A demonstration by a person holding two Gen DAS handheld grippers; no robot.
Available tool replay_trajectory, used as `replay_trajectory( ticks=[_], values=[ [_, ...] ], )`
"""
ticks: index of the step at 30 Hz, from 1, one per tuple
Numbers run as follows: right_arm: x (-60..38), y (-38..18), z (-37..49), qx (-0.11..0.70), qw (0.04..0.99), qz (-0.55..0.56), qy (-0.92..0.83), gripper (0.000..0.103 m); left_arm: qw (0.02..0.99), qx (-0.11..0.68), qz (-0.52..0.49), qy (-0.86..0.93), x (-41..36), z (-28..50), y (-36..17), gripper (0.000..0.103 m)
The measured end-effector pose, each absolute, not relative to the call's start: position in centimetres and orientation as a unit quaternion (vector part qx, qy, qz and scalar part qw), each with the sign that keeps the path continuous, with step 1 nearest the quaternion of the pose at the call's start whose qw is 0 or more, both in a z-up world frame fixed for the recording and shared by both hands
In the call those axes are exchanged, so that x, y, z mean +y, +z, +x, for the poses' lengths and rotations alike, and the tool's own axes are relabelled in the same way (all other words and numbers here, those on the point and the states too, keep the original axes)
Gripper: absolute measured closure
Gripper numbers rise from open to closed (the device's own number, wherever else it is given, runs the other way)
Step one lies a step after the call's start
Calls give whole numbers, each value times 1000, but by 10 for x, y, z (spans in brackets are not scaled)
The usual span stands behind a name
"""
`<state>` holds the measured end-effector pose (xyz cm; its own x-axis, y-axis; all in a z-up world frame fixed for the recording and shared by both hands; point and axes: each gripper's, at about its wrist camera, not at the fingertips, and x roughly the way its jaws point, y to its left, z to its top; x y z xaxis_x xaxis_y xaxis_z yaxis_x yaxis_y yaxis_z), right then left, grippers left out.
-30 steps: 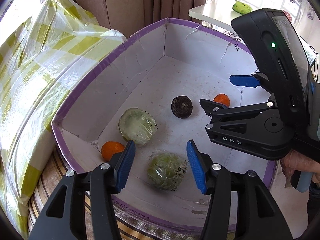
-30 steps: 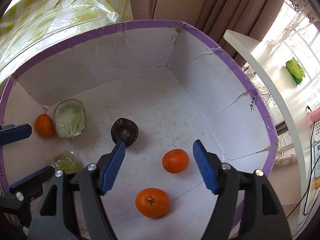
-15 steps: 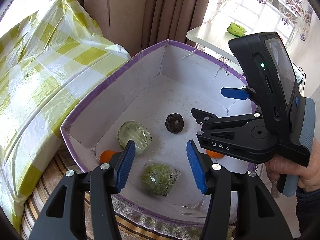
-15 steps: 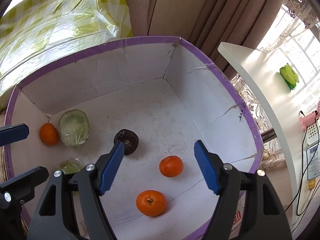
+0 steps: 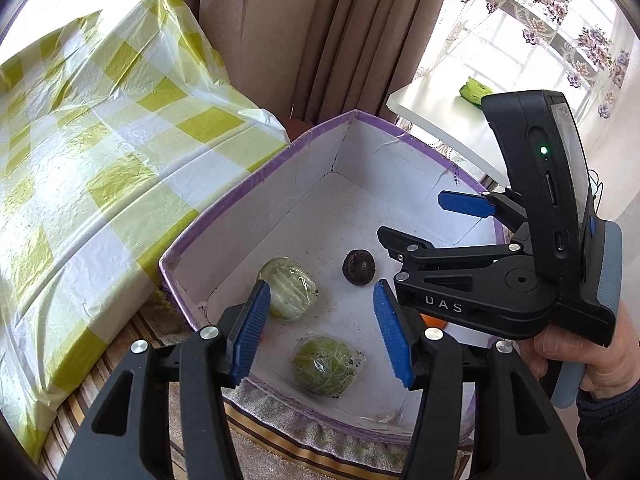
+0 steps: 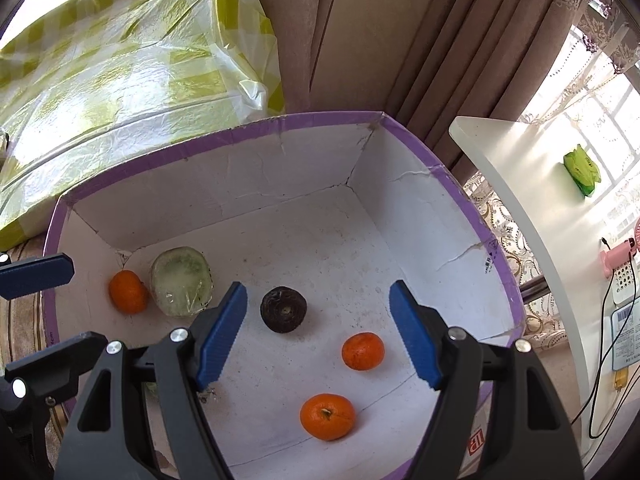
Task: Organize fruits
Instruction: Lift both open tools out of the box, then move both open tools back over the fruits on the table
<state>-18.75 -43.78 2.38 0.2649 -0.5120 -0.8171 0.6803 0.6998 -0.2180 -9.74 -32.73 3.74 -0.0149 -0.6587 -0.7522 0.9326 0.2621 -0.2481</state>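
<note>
Both grippers hang above a white box [image 6: 440, 216] with a purple rim, neither one touching anything.

Left gripper [image 5: 322, 330]: jaws open, nothing between them. In its view a wrapped green cabbage [image 5: 325, 366] lies on the box floor near the front wall, below the gap between the blue pads. A paler wrapped cut cabbage [image 5: 290, 294] sits further back by the left wall, partly behind the left pad.

Right gripper [image 6: 320, 334]: jaws open, empty. In the left wrist view it shows from the side at the right, held in a hand [image 5: 576, 354].

Fruit on the box floor, seen from the right wrist:
- dark round fruit [image 6: 284, 309] near the middle, apart from the rest;
- orange [image 6: 363, 351] to its right, near the right pad;
- second orange [image 6: 328, 416] closer to the front, stem end up;
- third orange [image 6: 128, 292] in the left corner, just beside the cut cabbage, touching or nearly so.

Box floor is scuffed and the walls are cracked. A yellow-and-white checked plastic sheet [image 5: 100, 168] covers something bulky just left of the box. Brown curtains [image 6: 360, 36] hang behind. A white shelf [image 6: 528, 184] on the right carries a green packet [image 6: 582, 168].
</note>
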Motion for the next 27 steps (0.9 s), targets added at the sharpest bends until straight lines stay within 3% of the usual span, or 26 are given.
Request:
replay_trajectory(
  ticks=[17, 27],
  values=[
    [-415, 53, -152, 430, 834, 87, -335, 29, 784, 353, 115, -497, -286, -39, 66, 41],
    [-397, 64, -121, 397, 861, 90, -304, 29, 816, 337, 110, -457, -269, -16, 67, 41]
  ],
)
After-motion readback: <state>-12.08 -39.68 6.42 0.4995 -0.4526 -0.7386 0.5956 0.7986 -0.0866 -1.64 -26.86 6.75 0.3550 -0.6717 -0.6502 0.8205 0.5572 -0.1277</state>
